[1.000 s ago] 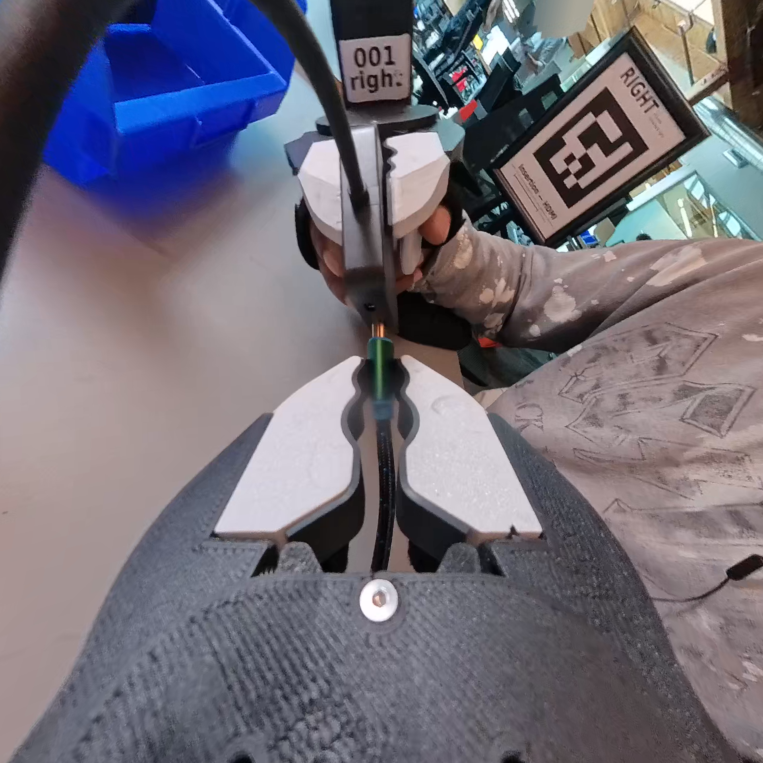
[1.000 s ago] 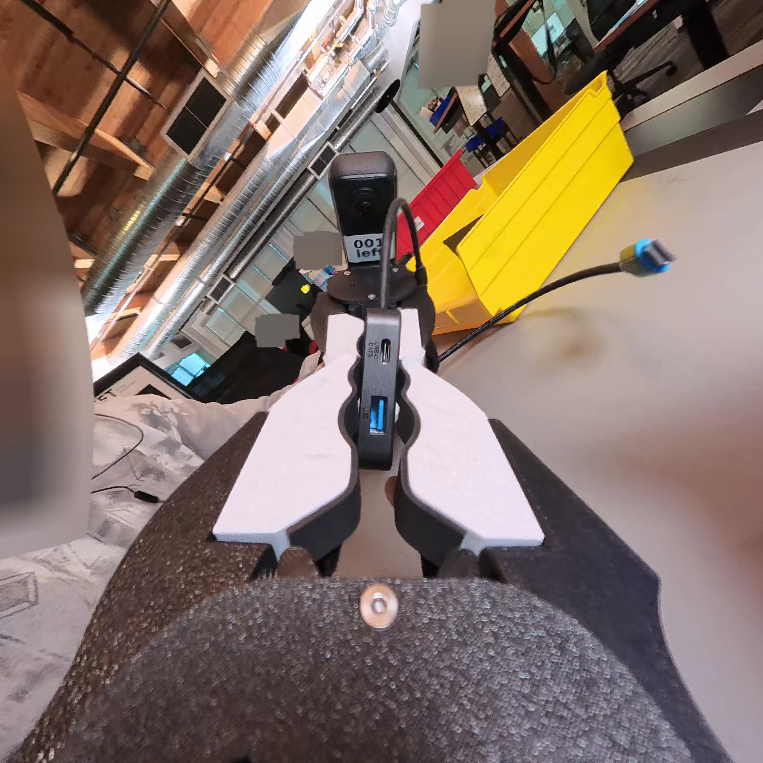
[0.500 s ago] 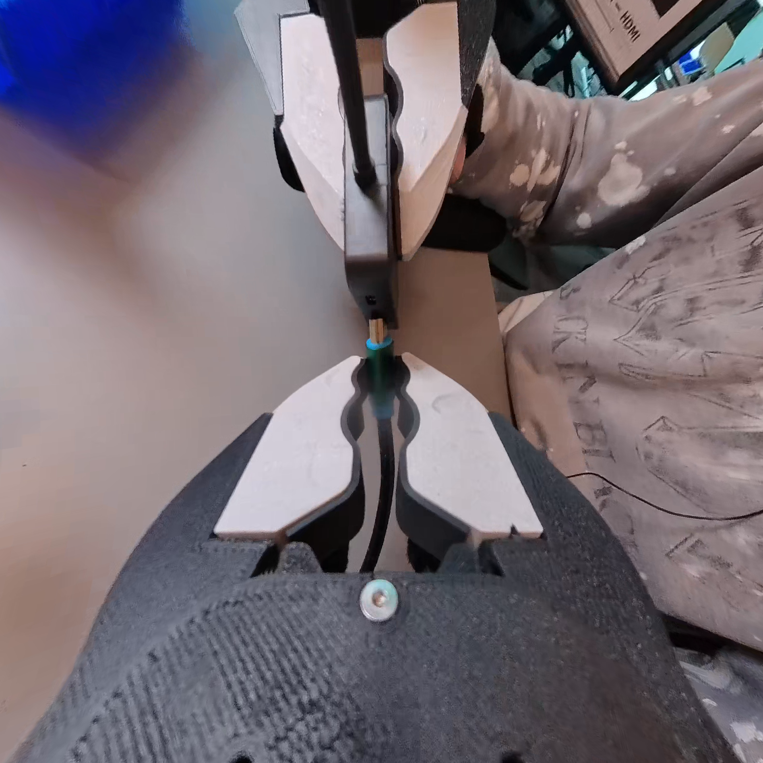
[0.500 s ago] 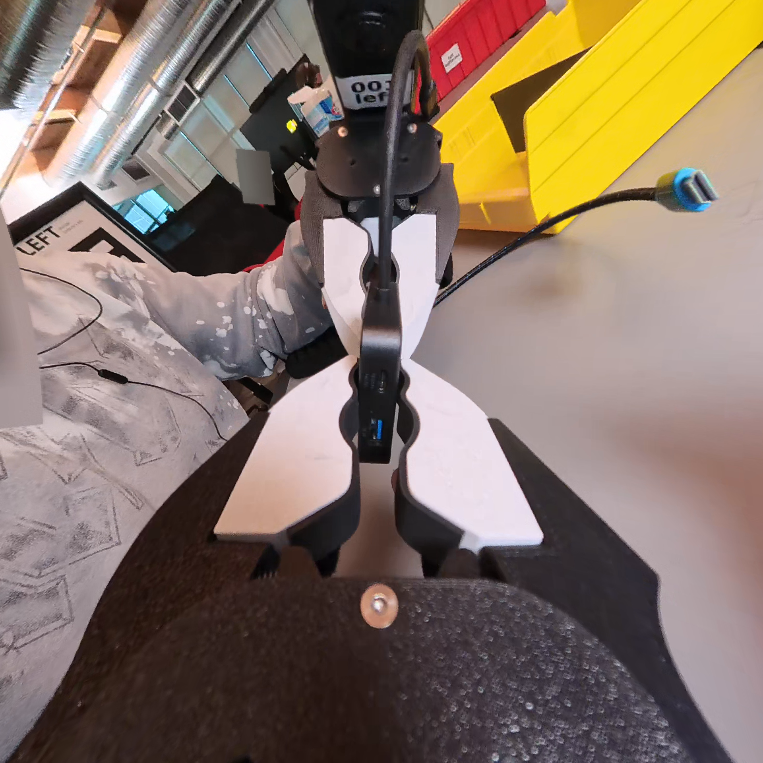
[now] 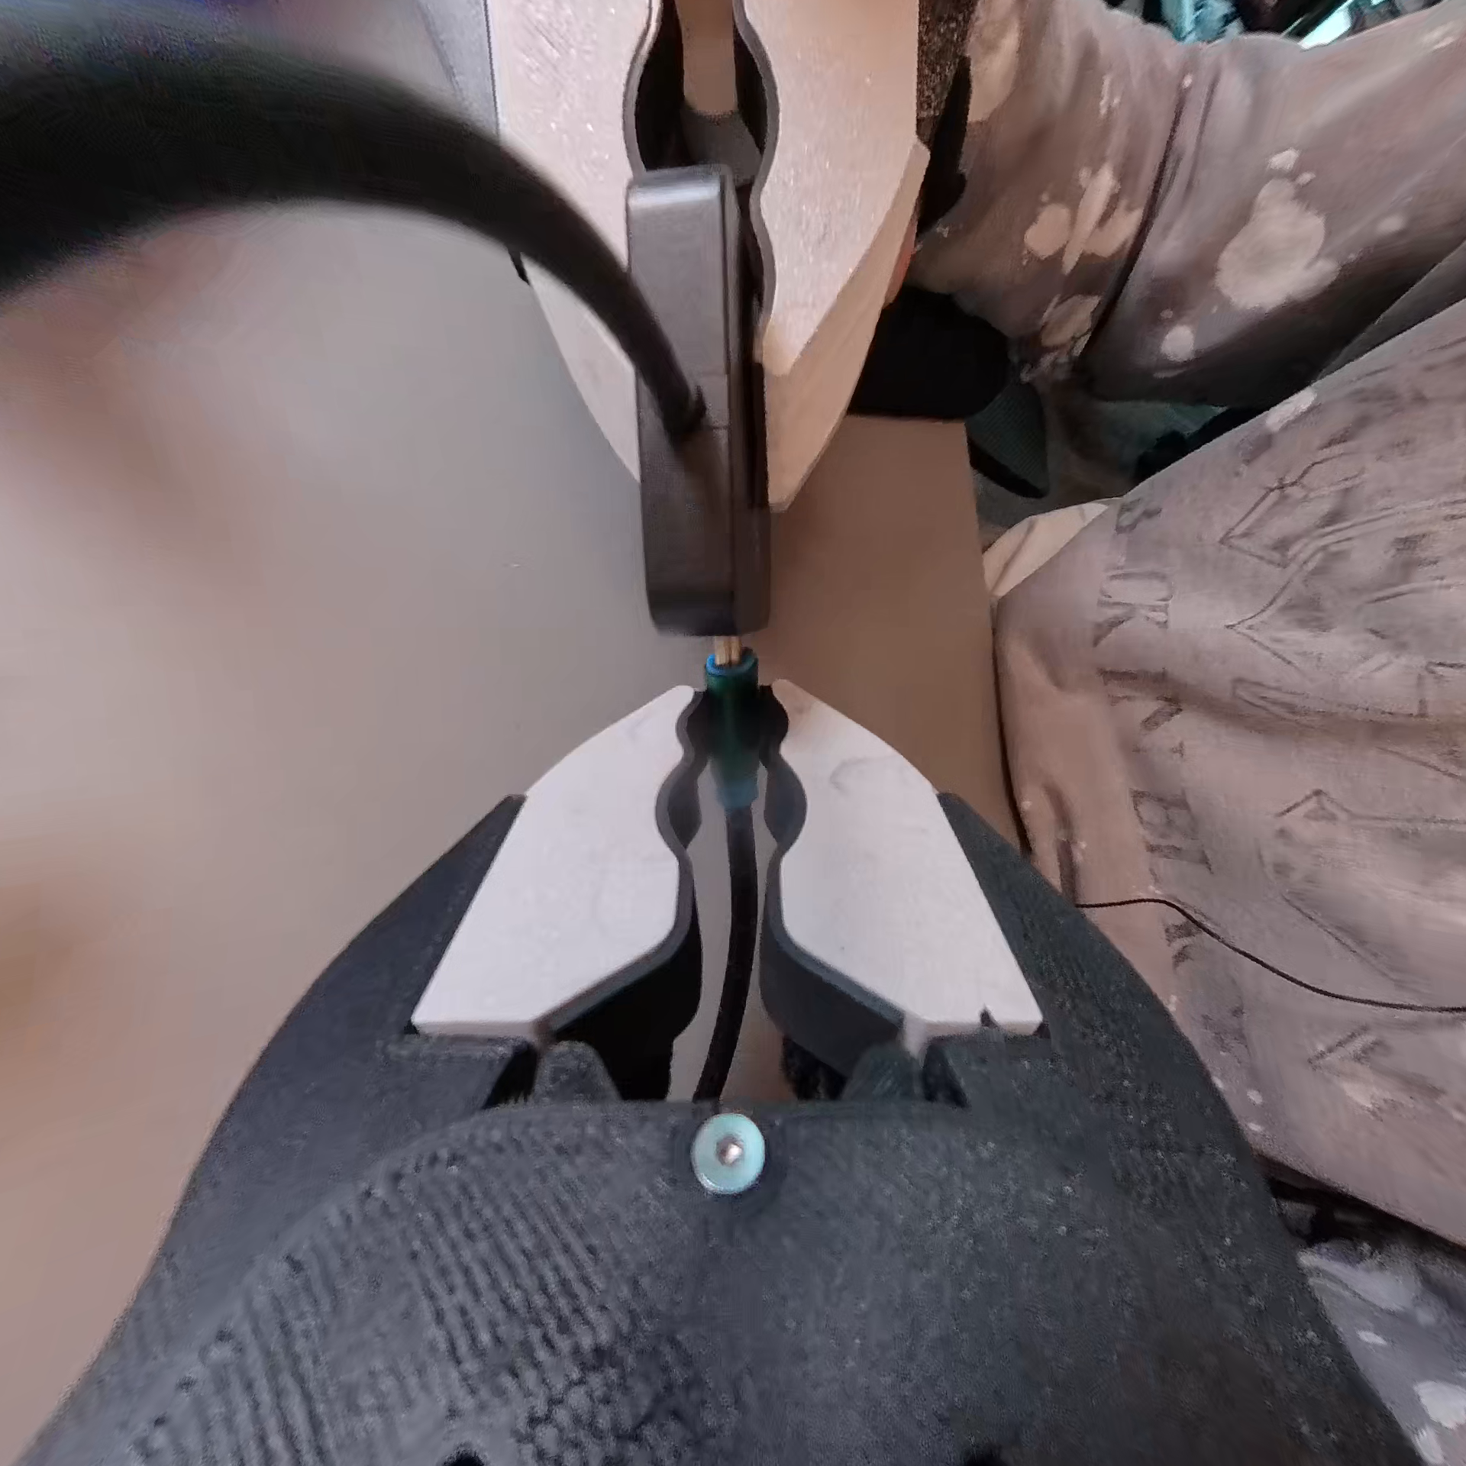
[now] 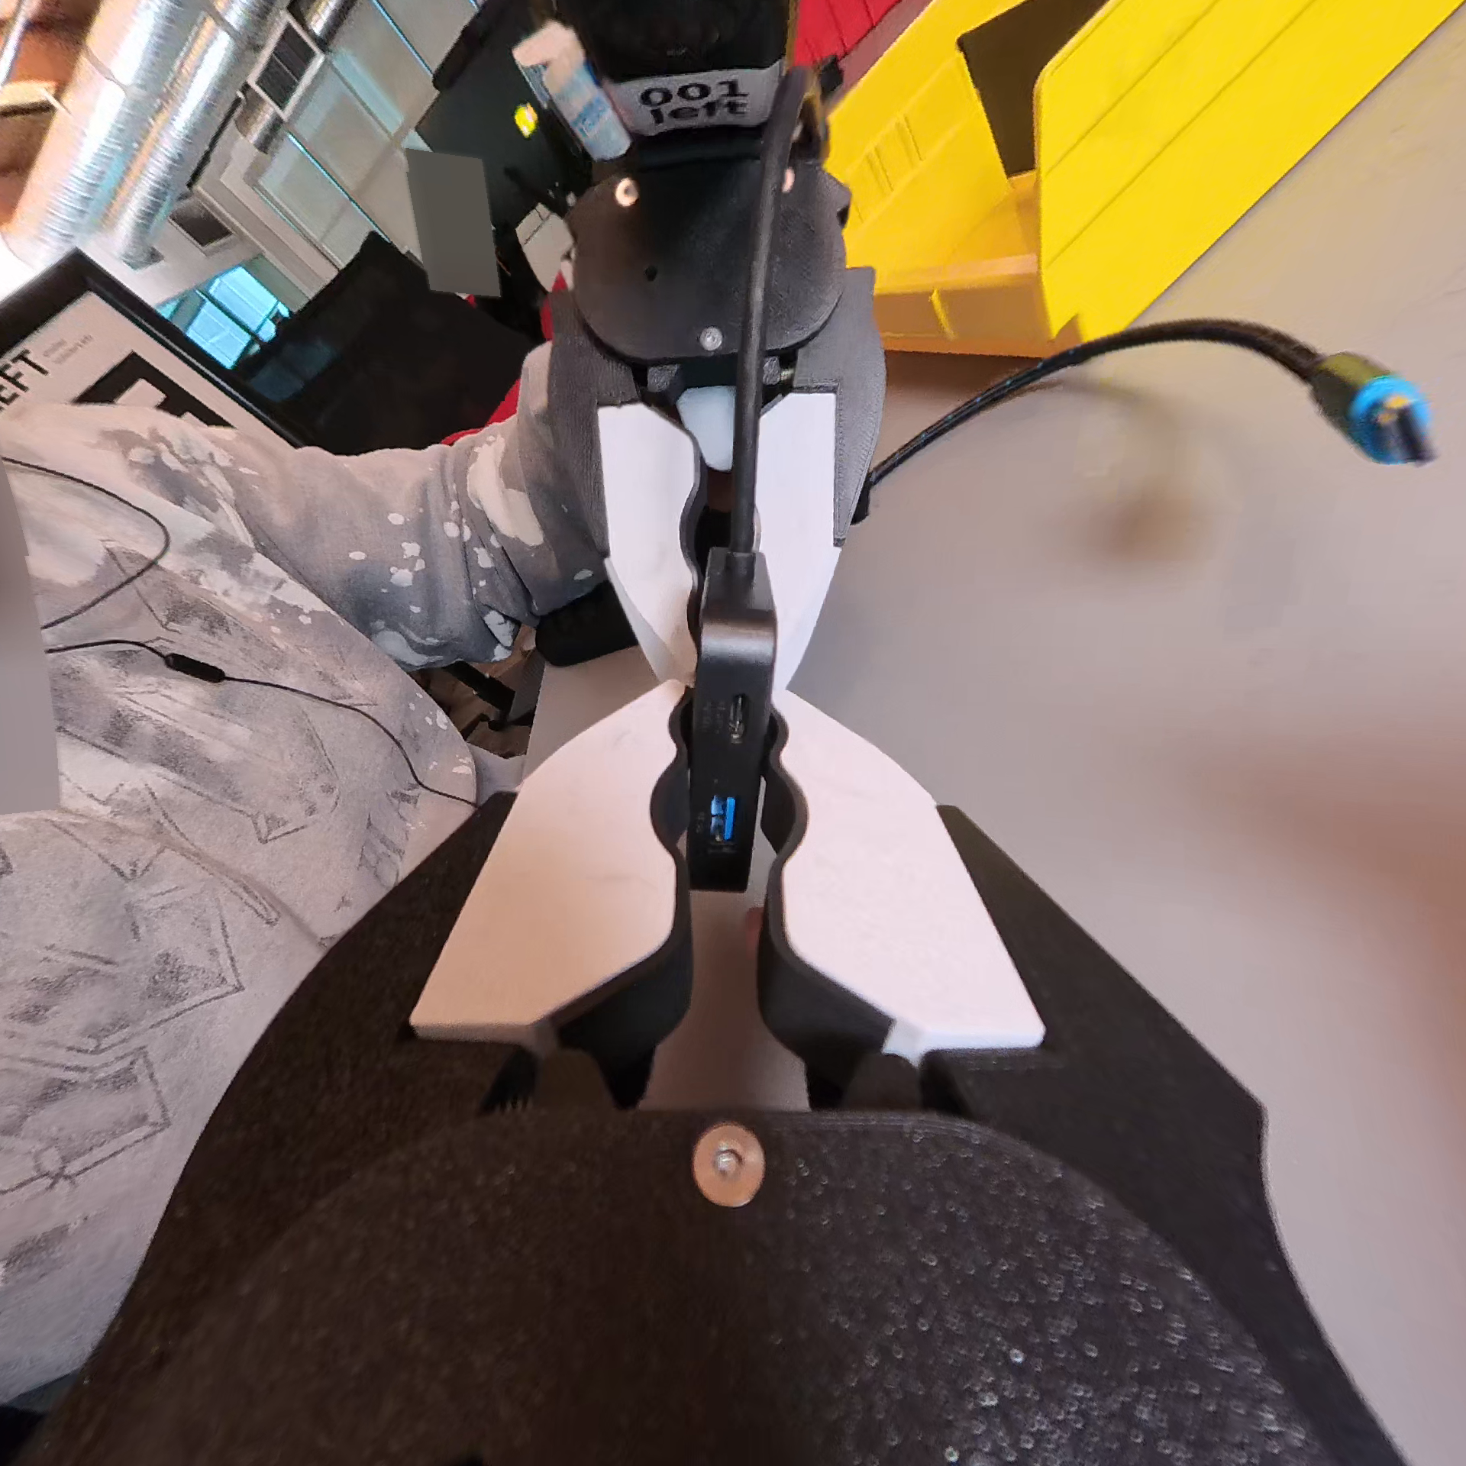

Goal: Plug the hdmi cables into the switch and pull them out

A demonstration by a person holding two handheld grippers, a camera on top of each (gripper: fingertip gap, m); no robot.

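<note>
With left fingers clamped on plug and right fingers clamped on switch, tip just entering port ahead, not seated; second cable lying right, unplugged.

White fingers, black textured body, silver screw, paint-spattered grey sleeve.
</note>
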